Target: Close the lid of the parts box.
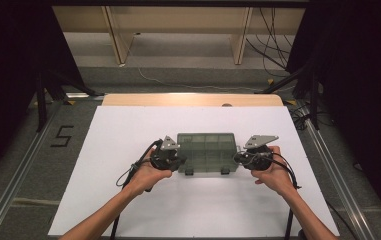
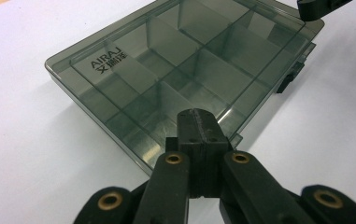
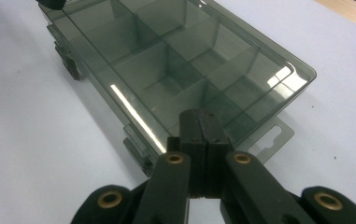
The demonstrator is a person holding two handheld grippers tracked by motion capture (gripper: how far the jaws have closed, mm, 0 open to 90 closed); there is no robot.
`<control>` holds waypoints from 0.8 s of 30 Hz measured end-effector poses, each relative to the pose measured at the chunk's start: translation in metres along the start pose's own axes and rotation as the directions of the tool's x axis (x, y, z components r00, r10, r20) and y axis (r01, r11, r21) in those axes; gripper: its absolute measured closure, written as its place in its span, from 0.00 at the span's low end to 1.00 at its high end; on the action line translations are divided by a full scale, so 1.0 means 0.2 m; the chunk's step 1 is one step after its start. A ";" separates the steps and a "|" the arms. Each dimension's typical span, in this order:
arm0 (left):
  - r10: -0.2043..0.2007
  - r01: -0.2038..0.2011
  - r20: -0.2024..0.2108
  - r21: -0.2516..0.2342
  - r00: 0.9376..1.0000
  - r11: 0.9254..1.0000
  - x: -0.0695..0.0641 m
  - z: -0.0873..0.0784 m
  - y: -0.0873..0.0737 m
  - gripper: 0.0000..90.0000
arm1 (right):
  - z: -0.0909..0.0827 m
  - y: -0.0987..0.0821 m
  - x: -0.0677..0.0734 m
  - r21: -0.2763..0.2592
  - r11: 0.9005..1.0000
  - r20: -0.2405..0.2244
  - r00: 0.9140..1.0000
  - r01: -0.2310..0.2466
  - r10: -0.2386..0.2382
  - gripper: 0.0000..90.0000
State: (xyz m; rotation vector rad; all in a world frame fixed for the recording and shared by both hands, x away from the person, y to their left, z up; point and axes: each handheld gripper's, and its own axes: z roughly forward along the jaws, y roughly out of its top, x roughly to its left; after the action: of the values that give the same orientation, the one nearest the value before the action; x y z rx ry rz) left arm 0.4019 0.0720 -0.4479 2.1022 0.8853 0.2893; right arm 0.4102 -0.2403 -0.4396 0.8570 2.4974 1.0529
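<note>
Working over a white sheet [image 1: 128, 200] on a pale wooden table [image 1: 193, 99], grey carpeted floor [image 1: 198, 75] beyond, we are resting both closed, empty grippers, left [image 1: 177, 161] and right [image 1: 239, 159], at a smoky clear plastic compartment box [image 1: 207, 150].

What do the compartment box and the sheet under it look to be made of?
Compartment box: likely smoky, see-through hard plastic, glossy; the dividers show through the lid and it catches light streaks. Sheet: matt white, maybe paper or board; no glare, flat edges over the wooden table.
</note>
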 end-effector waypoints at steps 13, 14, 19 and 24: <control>0.000 0.000 -0.007 0.007 1.000 1.000 0.01 0.01 -0.02 0.99 | 0.02 -0.01 0.01 0.005 1.000 0.003 1.000 -0.002 0.001 1.00; -0.010 0.010 -0.006 0.004 1.000 1.000 0.01 0.02 -0.02 0.99 | 0.03 -0.01 0.01 0.001 1.000 0.008 1.000 0.003 -0.003 1.00; -0.006 0.006 -0.015 0.007 1.000 1.000 0.03 0.02 -0.02 0.99 | 0.03 -0.01 0.01 0.003 1.000 0.008 1.000 0.006 -0.006 1.00; 0.004 -0.004 -0.029 0.005 1.000 1.000 0.02 0.01 -0.03 0.99 | 0.03 -0.01 0.00 0.021 1.000 -0.013 1.000 0.015 -0.014 1.00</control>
State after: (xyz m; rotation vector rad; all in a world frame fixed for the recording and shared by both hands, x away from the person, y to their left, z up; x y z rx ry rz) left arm 0.4027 0.0757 -0.4539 2.1094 0.8999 0.3206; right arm 0.4115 -0.2373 -0.4444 0.8393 2.5264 1.0319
